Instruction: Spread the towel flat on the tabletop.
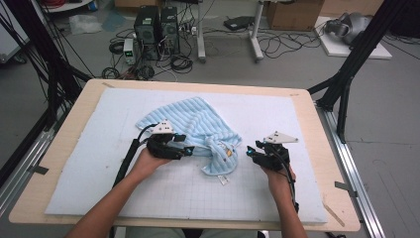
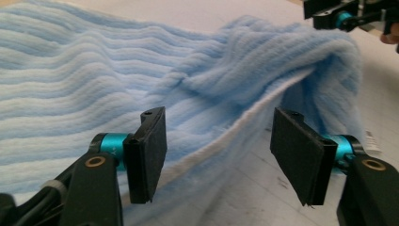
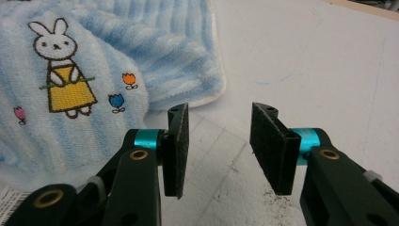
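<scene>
A light blue striped towel [image 1: 198, 124] lies crumpled on the white mat, its right end folded over. A rabbit picture [image 3: 59, 66] is stitched on that folded end. My left gripper [image 1: 185, 144] sits at the towel's left front edge, pointing right. Its jaws [image 2: 219, 150] stand open, and the towel's white hem [image 2: 244, 117] runs across the gap just beyond the pads, which do not press on it. My right gripper [image 1: 251, 151] rests just right of the folded end. It is open [image 3: 219, 146], with bare mat between the pads. The towel [image 3: 155, 52] lies to its left.
A white gridded foam mat [image 1: 173, 198] covers a wooden table [image 1: 64, 148]. A small white label [image 1: 223, 179] sticks out of the towel's front corner. Black frame posts [image 1: 346, 74] stand at both far sides. Computers and cables [image 1: 156, 34] sit on the floor behind.
</scene>
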The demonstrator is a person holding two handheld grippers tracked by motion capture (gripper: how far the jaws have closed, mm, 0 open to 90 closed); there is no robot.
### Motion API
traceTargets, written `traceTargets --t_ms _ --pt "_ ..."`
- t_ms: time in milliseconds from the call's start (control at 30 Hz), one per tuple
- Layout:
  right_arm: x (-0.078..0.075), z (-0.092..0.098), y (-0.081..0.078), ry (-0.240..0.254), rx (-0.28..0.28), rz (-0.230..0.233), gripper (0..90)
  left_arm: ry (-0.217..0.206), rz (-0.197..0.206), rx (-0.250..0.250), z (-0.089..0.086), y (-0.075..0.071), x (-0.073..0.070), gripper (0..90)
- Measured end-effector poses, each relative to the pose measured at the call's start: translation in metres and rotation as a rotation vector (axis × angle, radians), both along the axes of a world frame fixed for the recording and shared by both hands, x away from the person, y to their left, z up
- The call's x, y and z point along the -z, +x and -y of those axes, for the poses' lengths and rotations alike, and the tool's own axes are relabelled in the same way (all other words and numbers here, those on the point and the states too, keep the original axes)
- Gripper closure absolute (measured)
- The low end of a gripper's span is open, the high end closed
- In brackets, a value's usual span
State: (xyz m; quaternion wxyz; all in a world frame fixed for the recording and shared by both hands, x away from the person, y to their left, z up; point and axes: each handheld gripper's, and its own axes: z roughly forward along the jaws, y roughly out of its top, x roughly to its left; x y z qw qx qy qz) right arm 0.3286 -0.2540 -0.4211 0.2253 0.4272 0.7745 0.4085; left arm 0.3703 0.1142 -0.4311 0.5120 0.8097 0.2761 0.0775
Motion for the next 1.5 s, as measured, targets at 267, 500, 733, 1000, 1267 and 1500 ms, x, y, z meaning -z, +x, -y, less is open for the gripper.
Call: traceTargets --t_ms 267,500,733,1000,1267,1500 --pt "0.001 0.0 0.0 0.002 -0.005 -0.003 56.2 0.142 0.014 0.056 0.018 -0.007 0.014 44.9" --pt "0.001 0.0 0.001 0.003 -0.004 -0.01 56.3 0.206 0.06 0.022 0.01 -0.005 0.012 86.5" --pt "0.002 0.0 0.002 0.002 -0.009 -0.012 56.5 0.14 0.052 -0.054 -0.019 -0.001 0.006 86.7" --pt "0.002 -0.003 0.002 0.0 -0.023 -0.014 56.8 0.091 0.05 -0.172 -0.055 0.005 0.001 86.3" --pt "0.004 -0.012 0.003 0.002 -0.048 -0.016 57.5 0.129 0.06 -0.299 -0.084 0.011 0.004 86.3" --pt "0.003 -0.025 0.008 0.025 -0.071 -0.003 59.3 0.106 0.01 -0.428 -0.097 0.015 0.006 57.8"
